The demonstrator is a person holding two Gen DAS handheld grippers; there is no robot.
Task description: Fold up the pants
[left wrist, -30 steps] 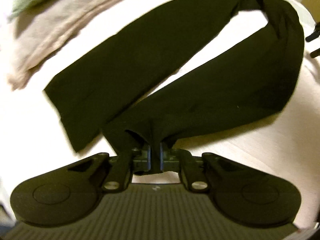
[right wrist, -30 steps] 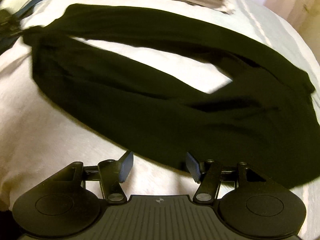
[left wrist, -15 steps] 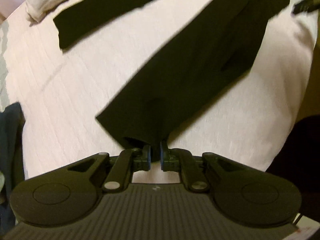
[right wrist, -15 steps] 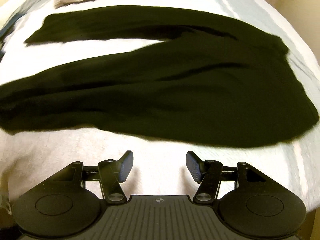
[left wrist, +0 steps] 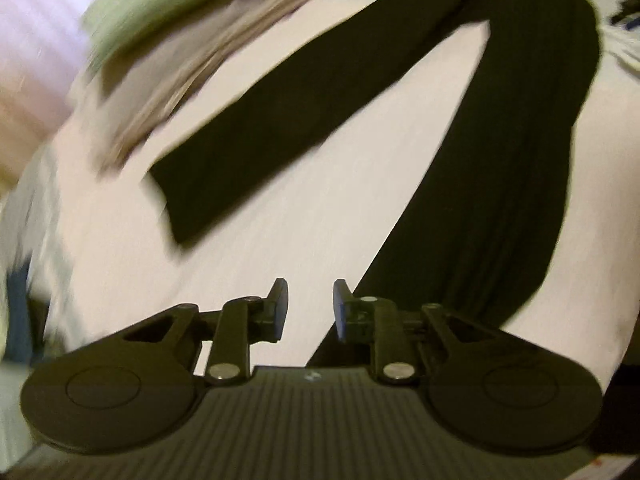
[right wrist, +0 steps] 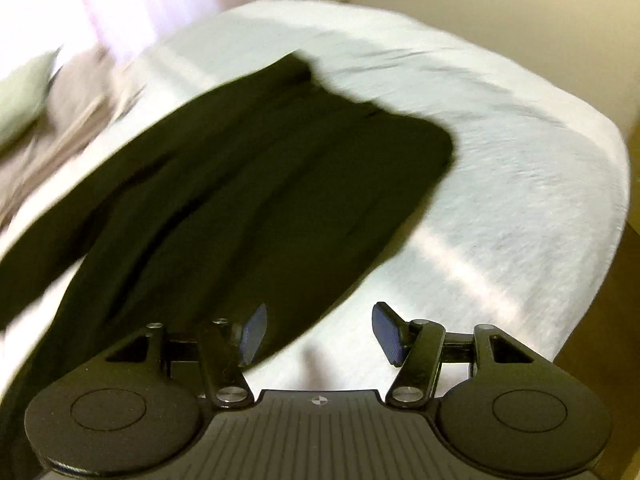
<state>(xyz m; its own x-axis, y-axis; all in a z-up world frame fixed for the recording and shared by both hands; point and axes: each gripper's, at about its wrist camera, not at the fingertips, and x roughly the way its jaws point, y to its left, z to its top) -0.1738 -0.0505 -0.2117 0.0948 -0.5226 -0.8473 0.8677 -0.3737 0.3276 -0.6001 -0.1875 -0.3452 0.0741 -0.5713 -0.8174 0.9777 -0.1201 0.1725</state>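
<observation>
lying unlabelled on the bed (right wrist: 520, 184), black pants (left wrist: 500, 184).

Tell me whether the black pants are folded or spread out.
Spread out: the black pants lie flat on the bed, legs splayed apart in a V.

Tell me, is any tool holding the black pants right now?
No. The left tool is opening with nothing between its pads, and the right tool is open; the pants lie free.

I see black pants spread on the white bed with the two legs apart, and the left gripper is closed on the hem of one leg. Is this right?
Not quite. In the left wrist view the left gripper grips nothing: its jaws are opening, with bare bed between them. The black pants do lie spread with the two legs apart.
</observation>
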